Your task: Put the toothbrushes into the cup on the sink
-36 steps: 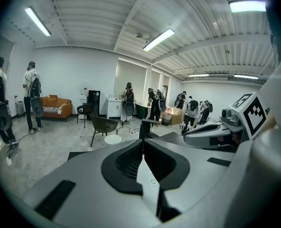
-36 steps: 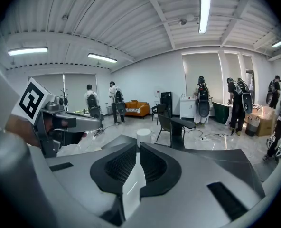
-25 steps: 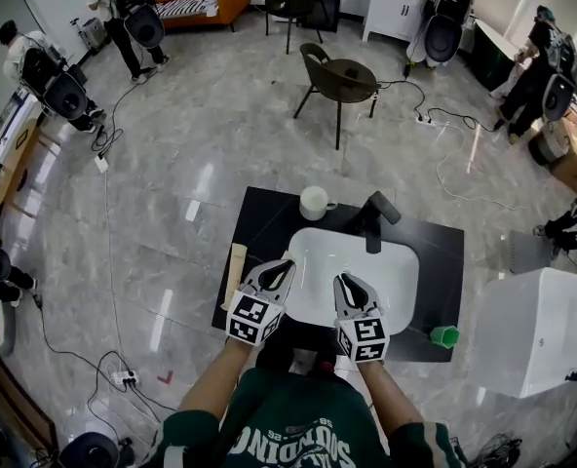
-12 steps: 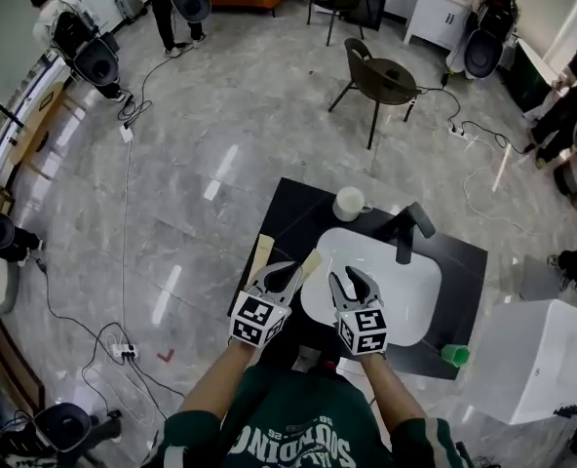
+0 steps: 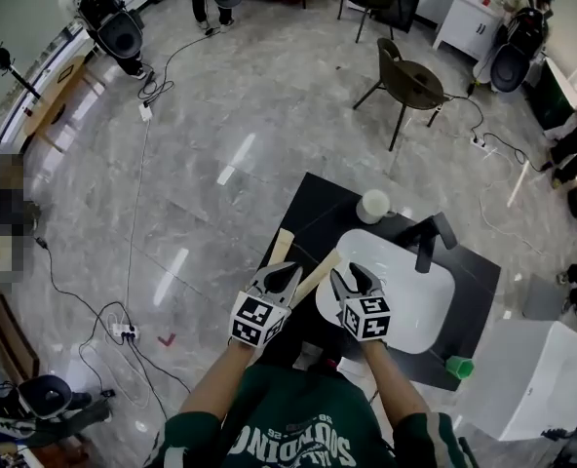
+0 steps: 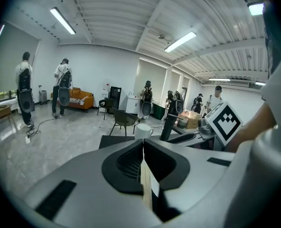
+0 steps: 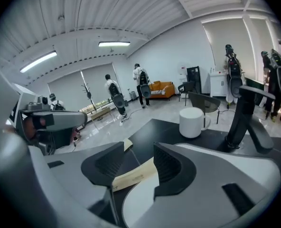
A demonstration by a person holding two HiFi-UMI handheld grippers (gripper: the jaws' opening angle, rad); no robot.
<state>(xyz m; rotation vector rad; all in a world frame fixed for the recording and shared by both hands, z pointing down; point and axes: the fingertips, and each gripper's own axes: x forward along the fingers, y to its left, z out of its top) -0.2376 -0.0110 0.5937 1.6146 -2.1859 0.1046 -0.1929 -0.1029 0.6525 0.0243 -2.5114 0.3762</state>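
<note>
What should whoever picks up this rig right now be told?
Left tool: shut on the thin toothbrush pack at the sink edge.
Right tool: jaws have just been opening; they stand open over that same pack, not pressing it.
Second pack lies flat on the black counter, further left.
Cup stands behind the basin, near the faucet.
Done: nothing in the cup yet.
Left: both packs.
</note>
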